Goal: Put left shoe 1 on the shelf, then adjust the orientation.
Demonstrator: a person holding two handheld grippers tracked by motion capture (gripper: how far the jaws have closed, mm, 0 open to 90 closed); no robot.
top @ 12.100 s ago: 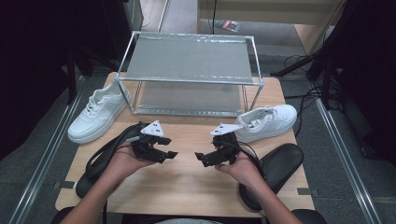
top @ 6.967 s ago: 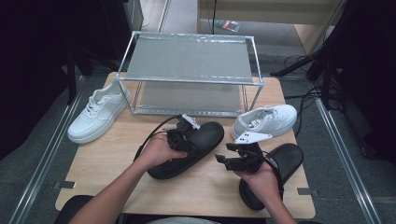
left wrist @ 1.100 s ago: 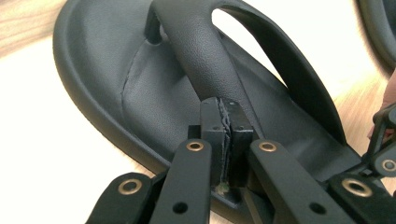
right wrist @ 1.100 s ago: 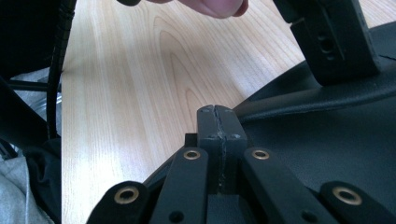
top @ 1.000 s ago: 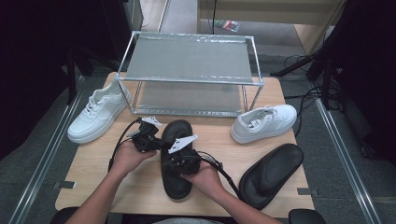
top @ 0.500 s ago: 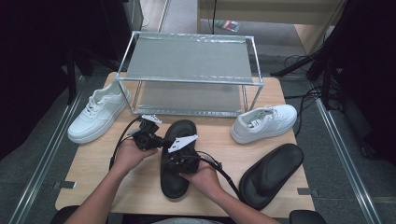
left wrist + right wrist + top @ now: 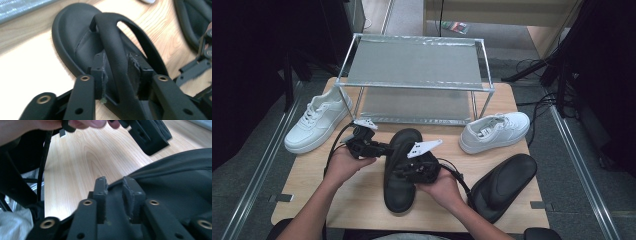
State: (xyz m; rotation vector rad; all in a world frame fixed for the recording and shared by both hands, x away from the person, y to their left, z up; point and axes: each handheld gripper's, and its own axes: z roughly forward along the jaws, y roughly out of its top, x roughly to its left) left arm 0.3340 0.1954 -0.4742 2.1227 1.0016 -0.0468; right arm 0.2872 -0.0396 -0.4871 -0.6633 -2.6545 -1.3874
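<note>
Black sandal (image 7: 401, 170) lengthwise mid-table, bare wood (image 7: 312, 185) either side.

The black sandal (image 7: 82, 47) is seen to be of matt, smooth rubbery material, its strap (image 7: 112, 42) alike. Pale wood with visible grain is shown by the bench (image 7: 82, 162). The rack (image 7: 414, 65) is made of shiny metal tubing, and the white sneakers (image 7: 494, 131) look smooth and leathery
</note>
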